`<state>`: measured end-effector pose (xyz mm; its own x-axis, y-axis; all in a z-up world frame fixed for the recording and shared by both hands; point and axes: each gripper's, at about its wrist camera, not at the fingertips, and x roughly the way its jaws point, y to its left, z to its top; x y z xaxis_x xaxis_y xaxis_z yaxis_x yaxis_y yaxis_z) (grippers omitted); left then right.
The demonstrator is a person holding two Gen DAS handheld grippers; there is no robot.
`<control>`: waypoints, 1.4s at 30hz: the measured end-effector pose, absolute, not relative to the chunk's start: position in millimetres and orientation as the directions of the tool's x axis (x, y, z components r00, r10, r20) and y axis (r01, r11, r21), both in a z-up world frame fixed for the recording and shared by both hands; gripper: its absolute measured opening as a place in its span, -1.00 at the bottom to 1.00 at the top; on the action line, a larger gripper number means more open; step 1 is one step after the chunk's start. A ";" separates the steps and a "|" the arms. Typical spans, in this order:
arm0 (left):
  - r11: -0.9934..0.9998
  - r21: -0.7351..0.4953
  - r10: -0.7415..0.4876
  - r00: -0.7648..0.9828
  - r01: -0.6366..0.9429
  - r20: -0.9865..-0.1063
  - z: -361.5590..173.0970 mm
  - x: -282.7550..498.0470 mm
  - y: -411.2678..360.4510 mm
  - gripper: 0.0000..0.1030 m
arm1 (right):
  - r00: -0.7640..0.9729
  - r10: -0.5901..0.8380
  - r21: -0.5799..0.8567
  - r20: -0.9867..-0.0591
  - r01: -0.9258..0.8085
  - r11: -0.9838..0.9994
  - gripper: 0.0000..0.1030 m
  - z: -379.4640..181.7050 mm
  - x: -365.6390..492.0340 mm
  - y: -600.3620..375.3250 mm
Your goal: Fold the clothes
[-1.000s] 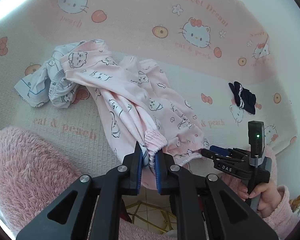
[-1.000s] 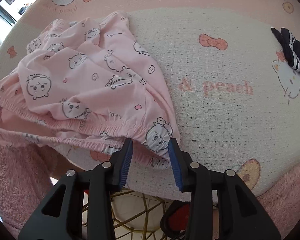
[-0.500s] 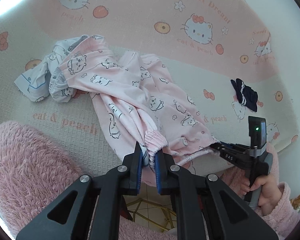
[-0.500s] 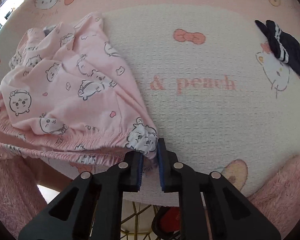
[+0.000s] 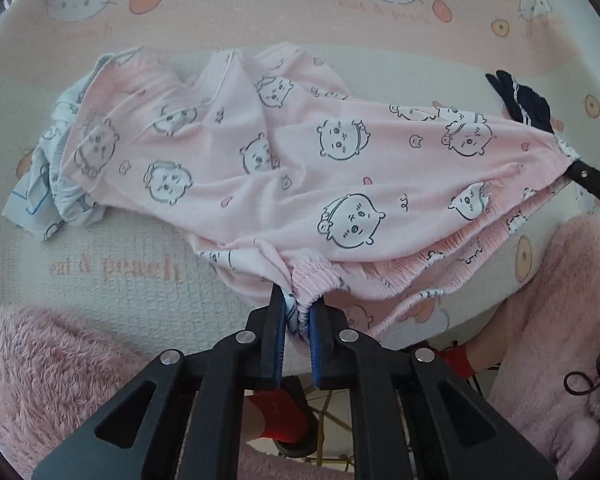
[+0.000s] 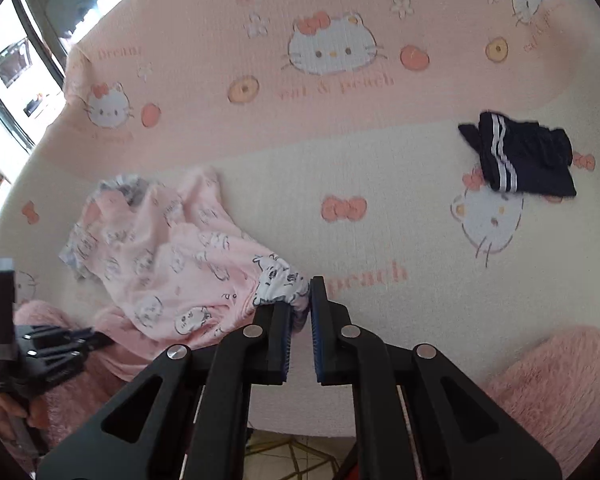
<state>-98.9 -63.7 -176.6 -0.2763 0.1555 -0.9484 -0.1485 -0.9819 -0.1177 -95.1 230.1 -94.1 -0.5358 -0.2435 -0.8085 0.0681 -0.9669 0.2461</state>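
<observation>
The pink pyjama trousers (image 5: 300,160) hang stretched across the blanket (image 5: 120,272), held at both ends of the waistband. The left gripper (image 5: 299,312) is clamped on the gathered elastic near the table's edge. The right gripper (image 6: 300,300) pinches the other corner, its jaws narrow on the cloth. A pale blue garment (image 5: 48,184) lies partly under the trousers, and a dark striped garment (image 6: 524,156) lies well apart.
</observation>
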 end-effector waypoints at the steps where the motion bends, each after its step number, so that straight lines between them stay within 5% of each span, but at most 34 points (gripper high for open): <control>1: -0.977 -0.138 0.182 -0.305 -0.160 -0.935 -162.7 -104.8 -61.0 -0.83 | -0.567 -0.255 0.255 -0.784 0.080 -0.964 -0.86 -69.6 -93.6 232.6; 5: -0.964 -0.158 0.247 -0.511 -0.213 -0.823 -52.5 -127.5 -60.8 -0.83 | -0.689 -0.263 0.237 -0.675 0.135 -0.962 -0.85 27.6 -94.6 244.4; 9: -0.947 -0.203 0.321 -0.717 -0.248 -0.619 66.7 -99.0 -75.6 -0.83 | -0.775 -0.276 0.223 -0.569 0.177 -0.959 -0.83 108.4 -86.8 253.5; 14: -0.941 -0.198 0.338 -0.788 -0.274 -0.514 121.9 -63.4 -81.9 -0.83 | -0.783 -0.343 0.311 -0.519 0.200 -0.929 -0.83 135.7 -74.0 266.8; 17: -0.941 -0.188 0.338 -0.785 -0.280 -0.519 116.3 -64.3 -76.6 -0.82 | -0.801 -0.326 0.301 -0.502 0.191 -0.934 -0.83 138.3 -69.7 268.0; 23: -0.962 -0.201 0.273 -0.639 -0.185 -0.719 46.8 -142.7 -62.6 -0.83 | -0.761 -0.222 0.240 -0.610 0.089 -0.967 -0.82 103.5 -117.3 274.1; 28: -0.945 -0.197 0.326 -0.775 -0.260 -0.542 108.5 -122.4 -59.3 -0.82 | -0.865 -0.195 0.208 -0.463 0.108 -0.972 -0.83 155.6 -103.1 277.4; 31: -0.953 -0.195 0.303 -0.773 -0.233 -0.558 103.0 -112.8 -62.7 -0.82 | -0.885 -0.182 0.201 -0.428 0.103 -0.974 -0.83 164.2 -92.6 280.1; 38: -0.958 -0.262 0.285 -0.402 -0.114 -0.870 -89.1 -108.3 -55.6 -0.81 | -0.690 -0.206 0.267 -0.694 0.019 -0.964 -0.81 16.7 -85.4 276.6; 42: -0.973 -0.146 0.178 -0.178 -0.179 -0.968 -179.8 -84.0 -27.8 -0.77 | -0.532 -0.218 0.276 -0.818 -0.031 -0.961 -0.80 -74.1 -69.6 269.5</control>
